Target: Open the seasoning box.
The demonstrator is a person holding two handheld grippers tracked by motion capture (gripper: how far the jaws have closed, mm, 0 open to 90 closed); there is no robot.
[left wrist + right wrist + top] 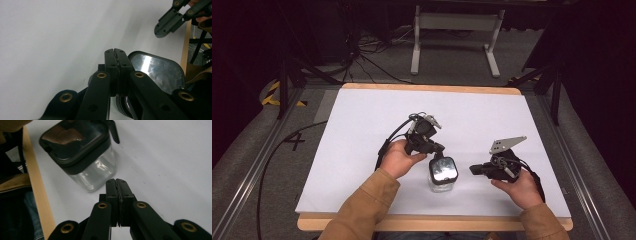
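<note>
A clear square jar [443, 175] with a black lid stands on the white table top [362, 130], near its front edge. My left gripper [438, 149] hangs just above the lid's far left corner, jaws shut with nothing between them. In the left gripper view the shut jaws [115, 50] sit beside the glossy lid [156, 71]. My right gripper [473, 169] lies a short way right of the jar, shut and empty, pointing at it. In the right gripper view its shut tips [116, 180] stop just short of the jar's glass wall [96, 173].
The table's wooden front edge [437, 222] runs close behind the jar. Sleeved forearms [362, 210] come in from the bottom. A grey frame [457, 22] and cables [362, 55] stand on the floor beyond the table. White surface stretches wide to the left and far side.
</note>
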